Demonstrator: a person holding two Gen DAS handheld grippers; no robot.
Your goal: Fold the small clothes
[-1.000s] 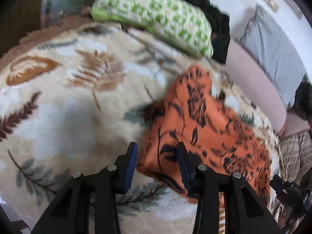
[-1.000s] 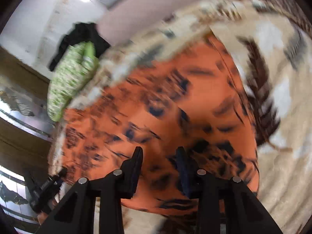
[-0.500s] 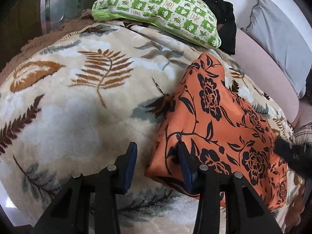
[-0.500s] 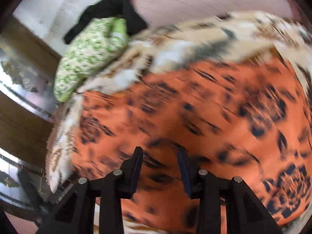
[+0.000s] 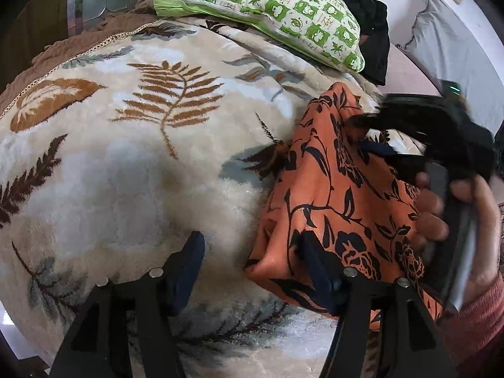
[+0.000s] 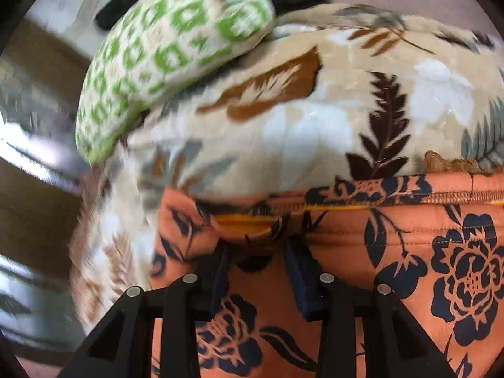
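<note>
An orange garment with a dark floral print (image 5: 330, 201) lies on a cream leaf-patterned blanket (image 5: 126, 163). My left gripper (image 5: 249, 252) is open at the garment's near corner, its right finger over the cloth, its left finger over the blanket. My right gripper (image 6: 256, 255) is open over the garment (image 6: 409, 267), fingers straddling the raised hem edge at its far end. In the left wrist view the right gripper (image 5: 371, 132) shows at the garment's far corner, held by a hand (image 5: 441, 214).
A green-and-white patterned pillow (image 5: 267, 9) lies at the blanket's far edge, with dark clothing (image 5: 368, 19) behind it. A grey pillow (image 5: 450, 37) leans at the far right. The pillow also shows in the right wrist view (image 6: 170, 50).
My right gripper swept across the garment to its far hem and now appears in the left wrist view. My left gripper stayed at the near corner.
</note>
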